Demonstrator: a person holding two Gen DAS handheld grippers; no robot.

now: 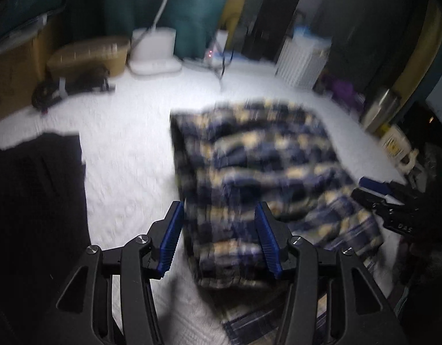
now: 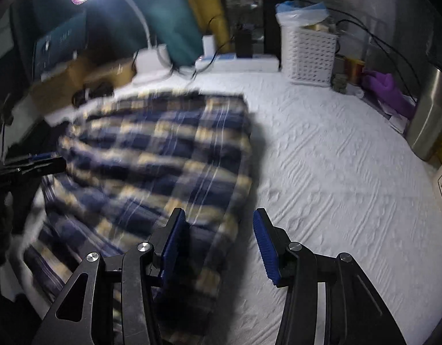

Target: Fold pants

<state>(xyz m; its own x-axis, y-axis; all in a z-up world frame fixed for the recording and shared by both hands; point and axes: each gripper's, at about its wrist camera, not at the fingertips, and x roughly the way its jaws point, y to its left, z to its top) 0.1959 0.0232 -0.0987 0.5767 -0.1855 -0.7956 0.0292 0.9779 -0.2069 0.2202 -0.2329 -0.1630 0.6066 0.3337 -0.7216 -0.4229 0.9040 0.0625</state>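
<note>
Two hand-held grippers, each with black arms and two ribbed blue pads, hover with jaws apart and nothing clamped: the left hand-held gripper (image 1: 219, 237) straddles the near edge of the pants, the right hand-held gripper (image 2: 218, 243) hangs over their right edge. One pair of plaid pants (image 2: 160, 155), soft flannel in navy, cream and white, lies partly folded on the white quilted bench (image 2: 335, 172). Beyond the pants stand one white perforated plastic basket (image 2: 311, 54) and one white lamp base (image 1: 156, 50); one dark garment (image 1: 34, 187) lies left of the pants.
</note>
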